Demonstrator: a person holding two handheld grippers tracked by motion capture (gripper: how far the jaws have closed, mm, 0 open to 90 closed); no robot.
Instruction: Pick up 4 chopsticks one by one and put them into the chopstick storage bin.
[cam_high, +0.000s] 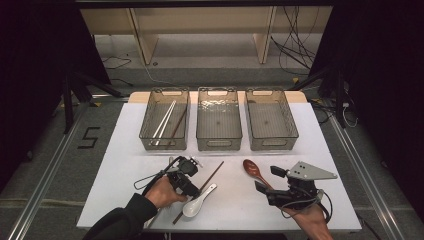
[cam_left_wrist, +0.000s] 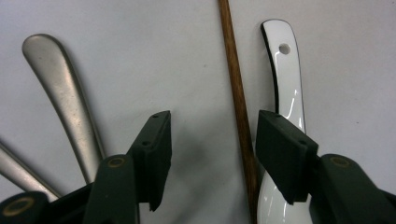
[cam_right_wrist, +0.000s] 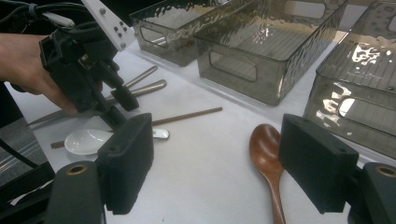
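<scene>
Seen from above on a white table (cam_high: 125, 150): three clear, ripple-walled plastic bins in a row at 12 o'clock. Held in the left bin (cam_high: 165, 120): one pair of pale chopsticks (cam_high: 164, 120) and one dark stick beside them. Middle bin (cam_high: 219, 119) and right bin (cam_high: 271, 120) bare inside.

At 7 o'clock, left gripper (cam_high: 194, 187) lowered over a small cluster of cutlery. Counted there: one white ceramic spoon (cam_left_wrist: 285, 79), glossy, with a hole near the handle's end; one thin brown wooden chopstick (cam_left_wrist: 237, 93), straight and matt, just beside the spoon; two brushed-metal handles (cam_left_wrist: 65, 98), rounded and dull grey, off to 9 o'clock in the left gripper view. Jaws of this gripper apart, no pad pressing on anything; chopstick lying between them, close against the inner edge of the pad at 3 o'clock, with the spoon's handle running under that same pad. Black rubbery pads (cam_left_wrist: 154, 154), blocky and square-edged.

At 5 o'clock on the table, right gripper (cam_high: 270, 182), topped by a grey three-cornered plate, held level above the surface with jaws wide apart and nothing between the pads. Just ahead of it, one reddish-brown wooden spoon (cam_right_wrist: 267, 158), smooth oval bowl, handle pointing back toward the gripper, lying free on the table near the right bin.
</scene>
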